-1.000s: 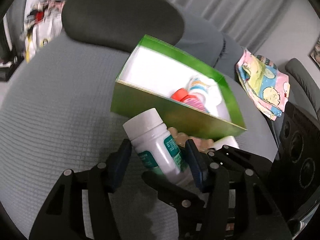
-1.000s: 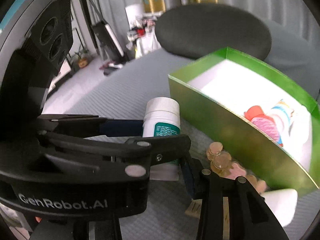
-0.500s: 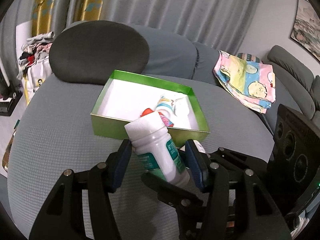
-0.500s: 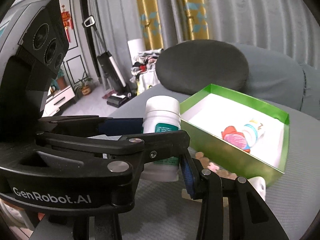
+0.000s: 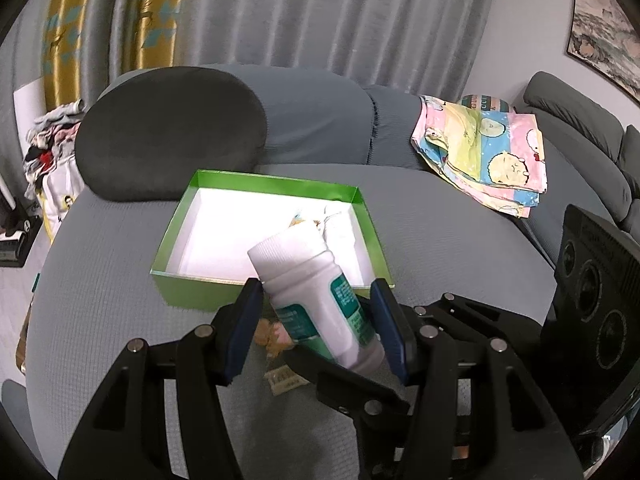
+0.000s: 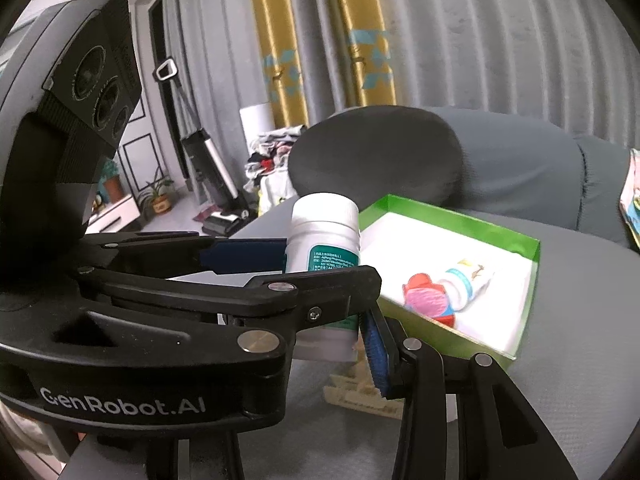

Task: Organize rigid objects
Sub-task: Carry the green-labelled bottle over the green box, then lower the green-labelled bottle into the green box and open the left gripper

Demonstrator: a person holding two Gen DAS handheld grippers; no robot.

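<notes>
A white pill bottle (image 5: 316,300) with a green label hangs tilted above the grey sofa seat, cap toward the green box (image 5: 276,178). My left gripper (image 5: 316,308) is shut on it, blue pads (image 5: 244,328) against its sides. My right gripper (image 6: 340,332) comes in from the right and is shut on the bottle's (image 6: 324,236) base; its left finger is hidden behind the left gripper's body (image 6: 92,80). The white-lined box (image 6: 460,216) holds a red and pink toy (image 6: 428,300) and a small colourful bottle (image 6: 468,276).
Peach beads (image 5: 272,336) and a paper tag (image 5: 284,380) lie on the seat (image 5: 100,280) below the bottle. A dark cushion (image 5: 172,132) stands behind the box. A folded cartoon cloth (image 5: 488,152) lies at the right. Clothes (image 5: 48,148) are piled beyond the sofa's left end.
Both grippers have risen together with the bottle between them. The box now sits lower and farther in both views, and the left view has rolled level.
</notes>
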